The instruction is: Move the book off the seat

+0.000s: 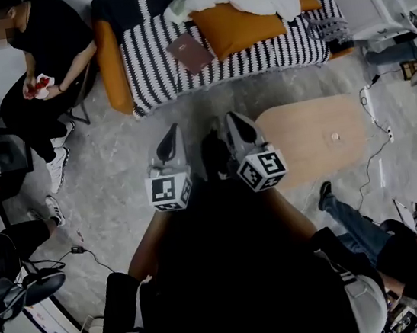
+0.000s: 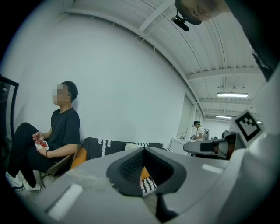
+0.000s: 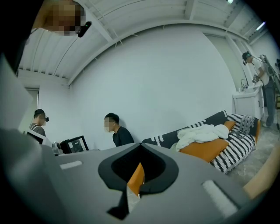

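A grey mottled floor (image 1: 116, 163) fills mid-frame, with a striped sofa (image 1: 157, 73) along the top. The book (image 1: 190, 51) lies on its seat, upper centre. At centre frame, the left gripper (image 1: 171, 133) and right gripper (image 1: 236, 118) hover with jaws pressed together, empty.

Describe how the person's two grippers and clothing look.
The left gripper and right gripper have pale grey bodies tapering to dark pointed jaws. Each carries a cube with black-and-white square markers. The person wears a black top.
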The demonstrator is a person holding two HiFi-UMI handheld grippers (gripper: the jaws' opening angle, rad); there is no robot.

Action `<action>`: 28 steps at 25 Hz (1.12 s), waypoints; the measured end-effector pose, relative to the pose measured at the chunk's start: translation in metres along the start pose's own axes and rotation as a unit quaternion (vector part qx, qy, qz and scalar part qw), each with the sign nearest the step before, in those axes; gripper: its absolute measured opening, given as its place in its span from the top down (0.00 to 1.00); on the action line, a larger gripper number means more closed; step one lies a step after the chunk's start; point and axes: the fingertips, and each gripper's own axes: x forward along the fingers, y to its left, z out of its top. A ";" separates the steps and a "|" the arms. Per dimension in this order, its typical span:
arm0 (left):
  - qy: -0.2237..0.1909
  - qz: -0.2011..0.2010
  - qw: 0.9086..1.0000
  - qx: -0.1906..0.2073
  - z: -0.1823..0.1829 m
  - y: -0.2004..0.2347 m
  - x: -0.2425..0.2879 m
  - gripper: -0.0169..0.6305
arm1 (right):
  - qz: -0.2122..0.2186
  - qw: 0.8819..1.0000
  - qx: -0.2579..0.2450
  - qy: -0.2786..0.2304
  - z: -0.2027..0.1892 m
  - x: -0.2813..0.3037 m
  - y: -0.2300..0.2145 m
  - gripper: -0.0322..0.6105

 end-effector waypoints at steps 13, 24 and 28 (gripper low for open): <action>0.017 0.002 1.000 0.007 0.018 0.012 0.103 0.96 | 0.014 1.000 0.003 0.013 0.036 0.088 -0.059 0.94; 0.034 0.009 0.999 0.019 0.030 0.002 0.180 0.96 | 0.027 0.999 0.008 0.016 0.068 0.134 -0.114 0.94; 0.032 0.014 0.999 0.020 0.038 -0.003 0.204 0.96 | 0.032 0.999 0.011 0.017 0.077 0.145 -0.132 0.94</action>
